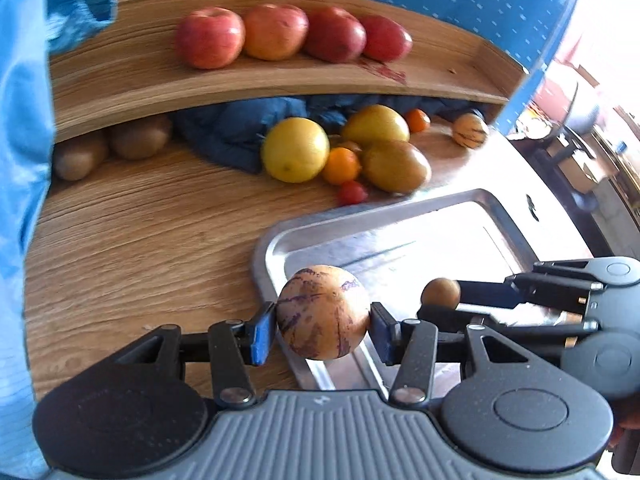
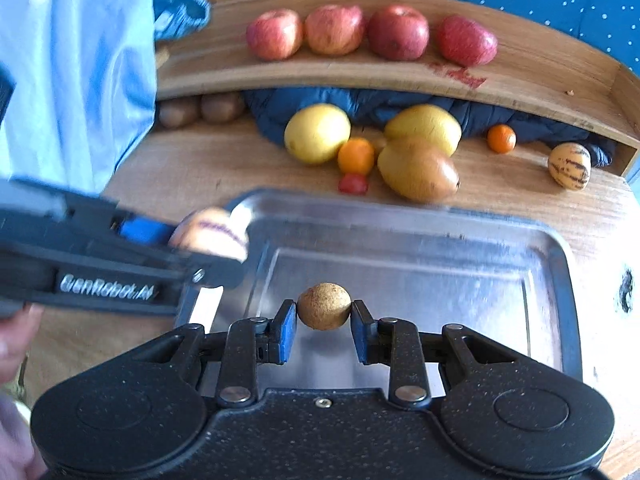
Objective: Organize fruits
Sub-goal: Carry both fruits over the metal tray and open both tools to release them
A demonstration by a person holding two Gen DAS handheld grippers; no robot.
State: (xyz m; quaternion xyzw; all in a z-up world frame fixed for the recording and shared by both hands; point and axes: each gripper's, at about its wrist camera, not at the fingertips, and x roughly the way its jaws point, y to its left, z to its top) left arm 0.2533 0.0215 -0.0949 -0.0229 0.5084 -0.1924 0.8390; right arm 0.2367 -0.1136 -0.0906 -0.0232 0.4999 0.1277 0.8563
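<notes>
Gripping a purple-streaked pale fruit [image 1: 323,312] in the left gripper [image 1: 323,322] over the steel tray's [image 1: 496,216] near-left rim; pinching a small brown fruit [image 2: 324,306] in the right gripper [image 2: 324,316] above the bare tray floor (roomy). Reading "GenRobot.AI" [image 2: 107,283] there.

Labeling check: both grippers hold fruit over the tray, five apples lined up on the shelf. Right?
Not quite: the right wrist view shows four apples on the shelf, not five. Left gripper and right gripper do hold fruit over the tray.
</notes>
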